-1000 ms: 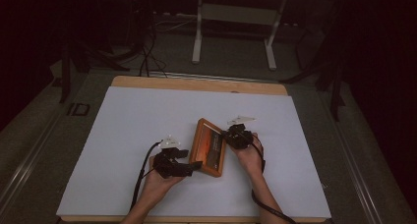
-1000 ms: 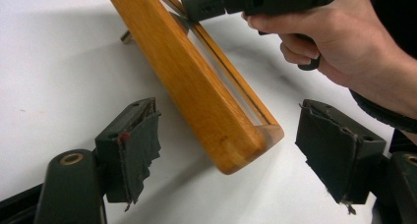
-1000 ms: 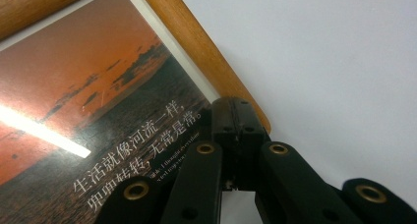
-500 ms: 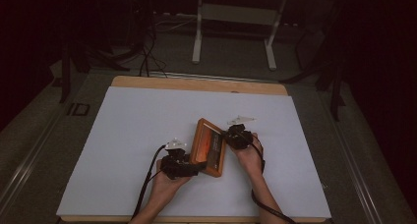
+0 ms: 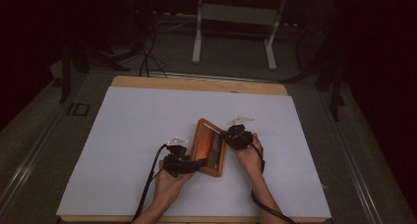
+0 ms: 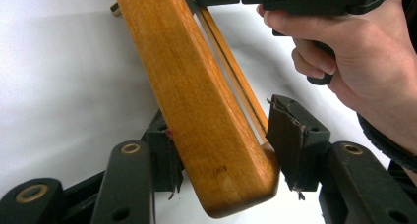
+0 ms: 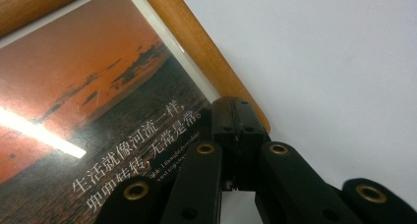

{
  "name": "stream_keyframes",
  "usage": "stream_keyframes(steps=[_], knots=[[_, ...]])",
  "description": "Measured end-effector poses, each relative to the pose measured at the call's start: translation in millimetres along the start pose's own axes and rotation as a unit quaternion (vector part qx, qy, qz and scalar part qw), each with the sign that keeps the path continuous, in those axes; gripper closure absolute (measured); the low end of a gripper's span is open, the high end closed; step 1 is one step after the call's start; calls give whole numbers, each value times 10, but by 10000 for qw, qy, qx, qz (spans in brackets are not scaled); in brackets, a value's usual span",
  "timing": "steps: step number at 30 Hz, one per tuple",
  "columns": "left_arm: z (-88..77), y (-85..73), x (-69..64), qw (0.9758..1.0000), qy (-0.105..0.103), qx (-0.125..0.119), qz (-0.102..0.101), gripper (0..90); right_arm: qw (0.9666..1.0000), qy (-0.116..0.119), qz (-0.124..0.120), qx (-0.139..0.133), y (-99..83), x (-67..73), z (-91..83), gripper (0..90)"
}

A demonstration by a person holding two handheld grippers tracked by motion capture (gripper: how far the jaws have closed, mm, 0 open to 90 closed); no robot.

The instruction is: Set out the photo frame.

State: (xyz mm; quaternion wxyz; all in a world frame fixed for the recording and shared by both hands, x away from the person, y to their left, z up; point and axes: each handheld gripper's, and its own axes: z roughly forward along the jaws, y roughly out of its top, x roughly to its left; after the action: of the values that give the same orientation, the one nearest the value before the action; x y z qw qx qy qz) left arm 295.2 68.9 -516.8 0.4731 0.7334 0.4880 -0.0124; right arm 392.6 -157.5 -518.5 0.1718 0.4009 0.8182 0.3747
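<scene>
At lower centre of the high view, on the white table cover [image 5: 128, 135]: one wooden picture frame [image 5: 210, 148], tilted, its glazed face carrying an orange sunset print with a line of Chinese characters [image 7: 142, 145] along the dark lower band.

Left gripper [image 5: 189, 166]: at the frame's near left corner, held in the person's left hand [image 5: 167, 182]. In the left gripper view the rounded wooden corner [image 6: 231, 180] stands between the two black jaws. The left pad [image 6: 167, 157] lies against the wood; the right pad [image 6: 287, 140] stands just beside the corner, and whether it touches cannot be told. The jaws have just been closing around the corner; a firm grasp is not confirmed.

Right gripper [image 5: 231, 138]: at the frame's right edge, held in the person's right hand [image 5: 250, 157]. In the right gripper view its jaws are clenched together [image 7: 239, 135] over the wooden moulding [image 7: 196, 42] at the border of the print, with the edge of the frame pinched between the tips.

Cables [image 5: 147, 189]: trailing from each gripper toward the lower edge of the high view.

Table: pale wooden edge [image 5: 196, 82] visible beyond the white cover. Metal stand legs [image 5: 236, 37] on the floor, upper centre.
</scene>
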Motion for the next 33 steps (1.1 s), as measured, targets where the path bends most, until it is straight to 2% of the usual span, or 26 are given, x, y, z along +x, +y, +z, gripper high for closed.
stream_keyframes(steps=[4, 11, 14, 21, 22, 24, 25, 29, 30, 31, 33], knots=[[-6, 6, 4, 9999, -105, -45, -101, 531, 10000, 41, -40, 34, -6, 0, -17, 892], [-6, 45, 4, 9997, -161, -35, -173, 561, 9997, -35, -240, 85, -72, 52, -119, 767], [-7, 55, 14, 9996, -187, -13, -214, 567, 9996, -44, -268, 2, -142, 50, -245, 708], [-46, 95, 10, 9998, -166, 38, -114, 584, 9991, -13, -371, -212, -194, 32, -502, 659], [-56, 102, 12, 9998, -162, 17, -112, 589, 9991, -2, -356, -244, -194, 30, -534, 650], [-95, 122, 27, 9998, -172, -33, -92, 607, 9990, 195, -188, -350, -182, 15, -595, 638], [-113, 132, 31, 9998, -173, -46, -61, 621, 9985, 283, -102, -449, -168, 5, -632, 635], [-207, 185, 39, 9996, -204, -196, 74, 688, 9979, 290, -75, -566, -130, 6, -697, 625], [-262, 218, 9, 9989, -106, -266, 361, 690, 9973, 305, -96, -658, -106, 19, -743, 624], [-262, 218, 9, 9989, -106, -266, 361, 690, 9973, 305, -96, -658, -106, 19, -743, 624], [-301, 244, -8, 9983, -95, -273, 502, 691, 9969, 314, -113, -712, -91, 32, -773, 623]])
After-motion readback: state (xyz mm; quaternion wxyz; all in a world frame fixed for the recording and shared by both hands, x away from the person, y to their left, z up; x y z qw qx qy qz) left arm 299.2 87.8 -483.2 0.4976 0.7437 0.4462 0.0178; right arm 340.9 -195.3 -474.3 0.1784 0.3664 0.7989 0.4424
